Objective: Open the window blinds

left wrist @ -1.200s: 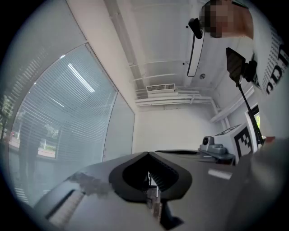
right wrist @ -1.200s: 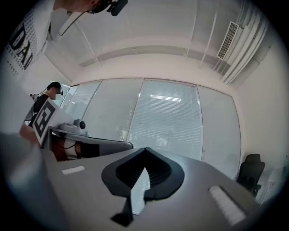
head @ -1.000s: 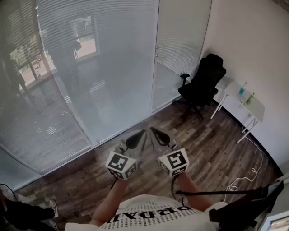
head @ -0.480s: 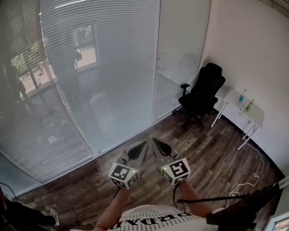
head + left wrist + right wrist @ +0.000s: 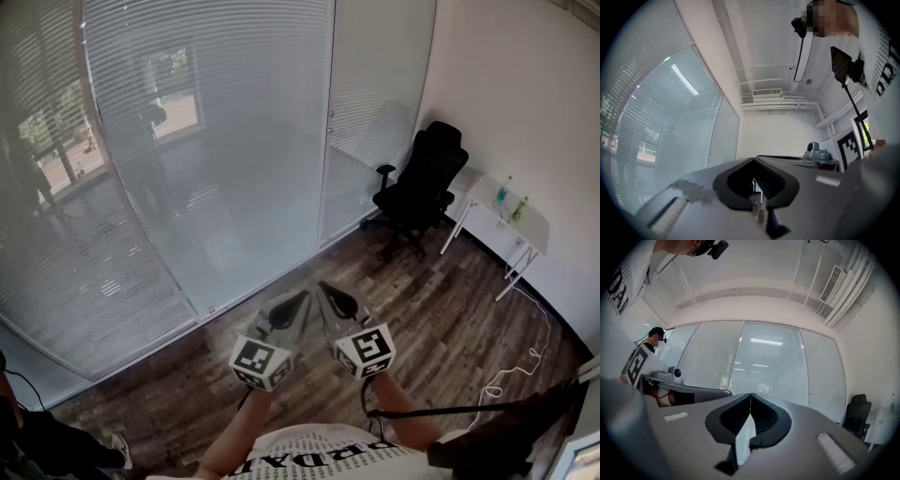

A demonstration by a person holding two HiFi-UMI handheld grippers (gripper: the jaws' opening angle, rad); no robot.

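Facing blinds (image 5: 216, 112), slats shut, well ahead. Left gripper (image 5: 300, 298) and right gripper (image 5: 325, 289) side by side short of blinds, both jaws closed, empty. Best step closer, look for cord at blinds' edge, then open jaws.

floor (image 5: 441, 319): laid in dark, matt wood planks | window blinds (image 5: 234, 112): fine slats seen through glossy glass (image 5: 122, 197) | wall (image 5: 525, 103): painted smooth, matt white

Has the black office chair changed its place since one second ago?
No. The black office chair stands just as close to the white table as before; only the view itself shifted slightly.
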